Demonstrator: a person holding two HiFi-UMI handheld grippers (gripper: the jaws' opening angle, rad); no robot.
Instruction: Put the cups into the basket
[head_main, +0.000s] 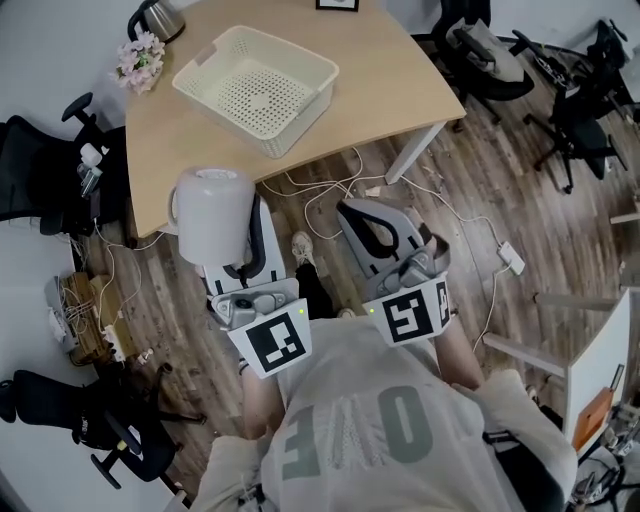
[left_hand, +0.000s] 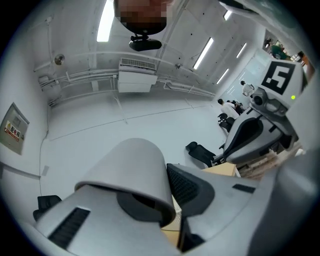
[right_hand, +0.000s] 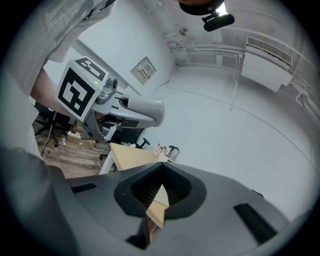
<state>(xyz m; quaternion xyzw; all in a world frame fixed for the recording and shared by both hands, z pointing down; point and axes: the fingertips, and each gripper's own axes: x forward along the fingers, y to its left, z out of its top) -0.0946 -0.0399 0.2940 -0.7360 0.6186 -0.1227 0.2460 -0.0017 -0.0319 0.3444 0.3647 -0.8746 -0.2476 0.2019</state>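
A white cup (head_main: 212, 215) hangs mouth-down over the wooden floor, short of the table, with my left gripper (head_main: 250, 240) shut on its wall. In the left gripper view the cup (left_hand: 131, 170) covers the left jaw, and its rim is pinched against the right jaw. My right gripper (head_main: 372, 228) is beside it, shut, with nothing between its fingers (right_hand: 159, 192). The cream perforated basket (head_main: 300, 62) stands on the wooden table (head_main: 400, 85), ahead of both grippers, and looks empty. Both grippers point upward toward the wall and ceiling.
Pink flowers (head_main: 140, 62) and a kettle (head_main: 160, 17) stand at the table's far left corner. Black office chairs (head_main: 40, 170) (head_main: 485, 45) flank the table. Cables (head_main: 330, 190) and a power strip (head_main: 510, 258) lie on the floor under it.
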